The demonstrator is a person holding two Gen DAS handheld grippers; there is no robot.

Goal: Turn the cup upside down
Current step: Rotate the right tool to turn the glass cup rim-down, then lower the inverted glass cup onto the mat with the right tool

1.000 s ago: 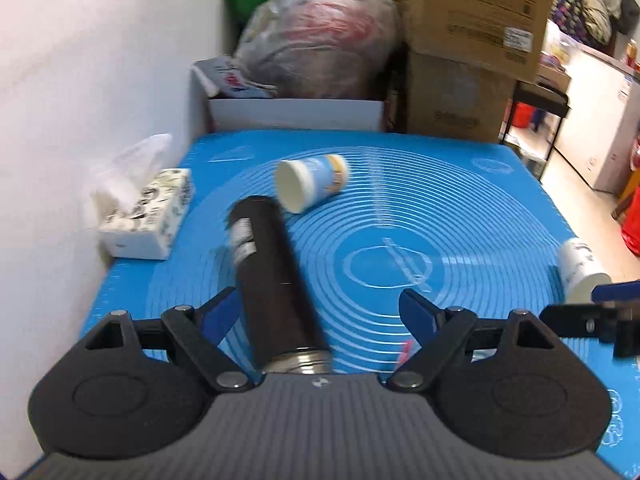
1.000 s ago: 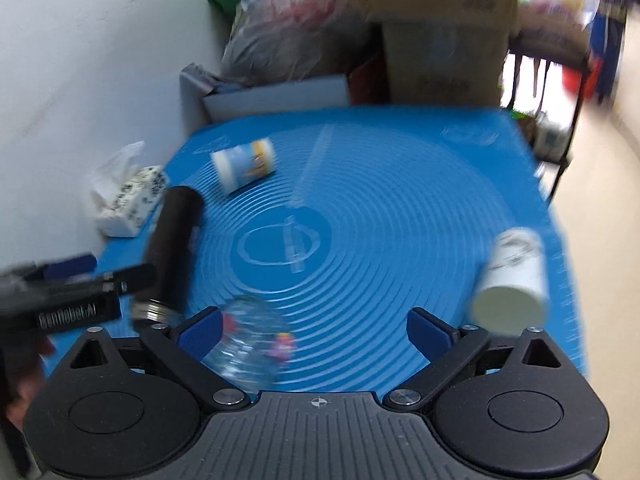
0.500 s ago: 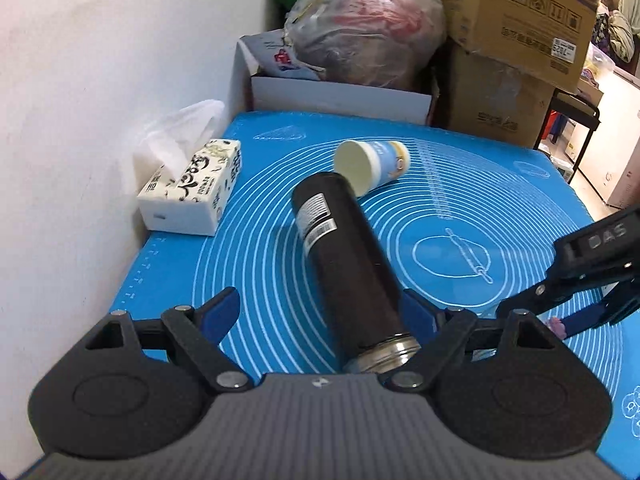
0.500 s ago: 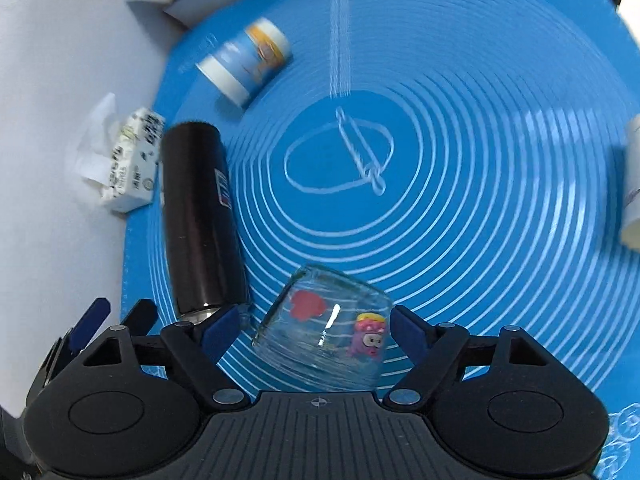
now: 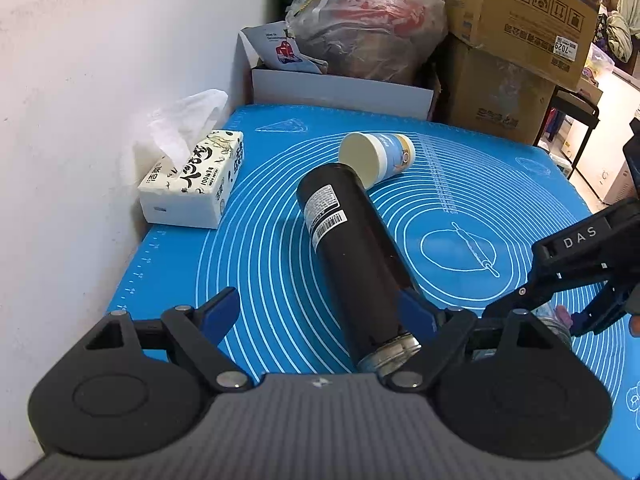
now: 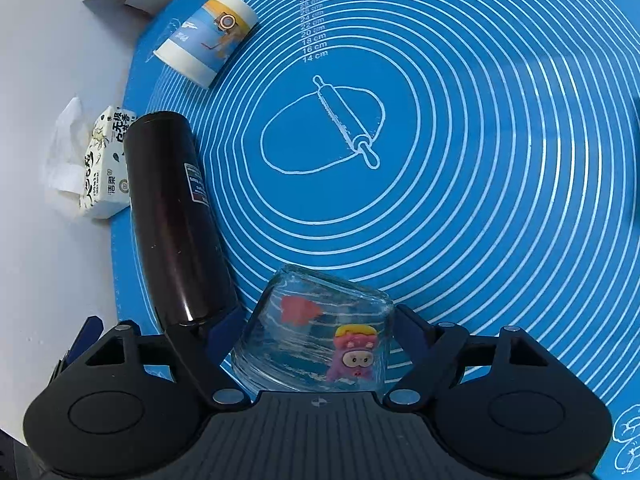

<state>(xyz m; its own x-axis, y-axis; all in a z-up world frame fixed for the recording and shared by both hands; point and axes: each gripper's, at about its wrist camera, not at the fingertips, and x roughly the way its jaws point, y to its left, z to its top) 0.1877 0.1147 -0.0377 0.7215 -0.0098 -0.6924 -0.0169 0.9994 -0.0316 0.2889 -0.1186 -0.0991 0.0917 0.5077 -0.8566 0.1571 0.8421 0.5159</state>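
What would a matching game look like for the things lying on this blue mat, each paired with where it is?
Things:
1. clear glass cup
2. black flask
3. paper cup
4. tissue pack

Places:
A. by the white wall, at the mat's left edge
B. between the right gripper's fingers
C. on its side at the far left part of the mat
D. lying lengthwise, its metal mouth by the left gripper's fingers

Pairs: 1-B, 2-D, 3-C, 4-A
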